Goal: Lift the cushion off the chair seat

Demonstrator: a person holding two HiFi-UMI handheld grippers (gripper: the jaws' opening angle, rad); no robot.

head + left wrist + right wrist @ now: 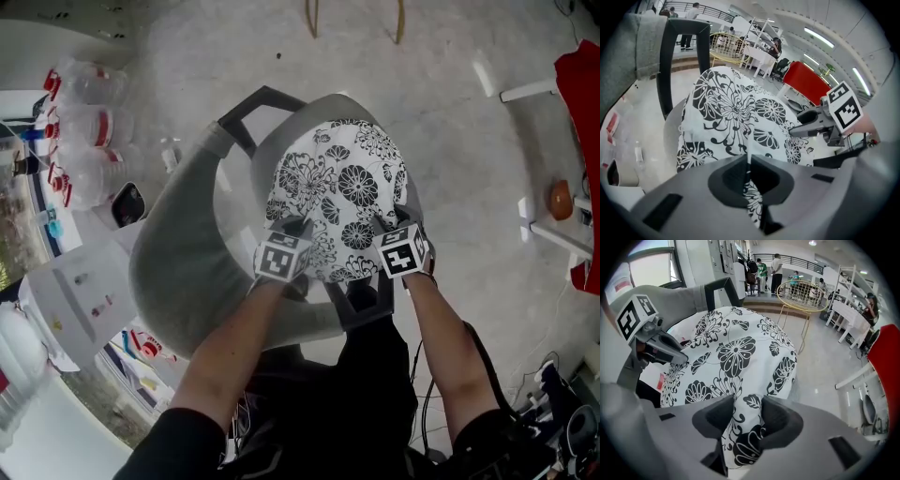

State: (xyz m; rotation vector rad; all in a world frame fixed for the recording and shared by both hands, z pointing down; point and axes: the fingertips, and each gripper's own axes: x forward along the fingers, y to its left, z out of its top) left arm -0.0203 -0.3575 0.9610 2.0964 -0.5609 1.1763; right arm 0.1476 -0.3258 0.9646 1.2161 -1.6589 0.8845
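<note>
Seen from above, the floral cushion (342, 187) lies on the grey chair (173, 272) seat at frame centre. Only the gripper views show the grips: the left hand-held gripper (749, 159) pinches a thin fold, while the right hand-held gripper (748, 401) clamps a thicker edge.

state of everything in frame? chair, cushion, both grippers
chair: upright on the floor.
cushion: resting on the seat, not yet lifted, near edge pinched at two spots.
left gripper: shut on a thin fold of the cushion edge.
right gripper: shut on a thicker fold of the cushion.
</note>
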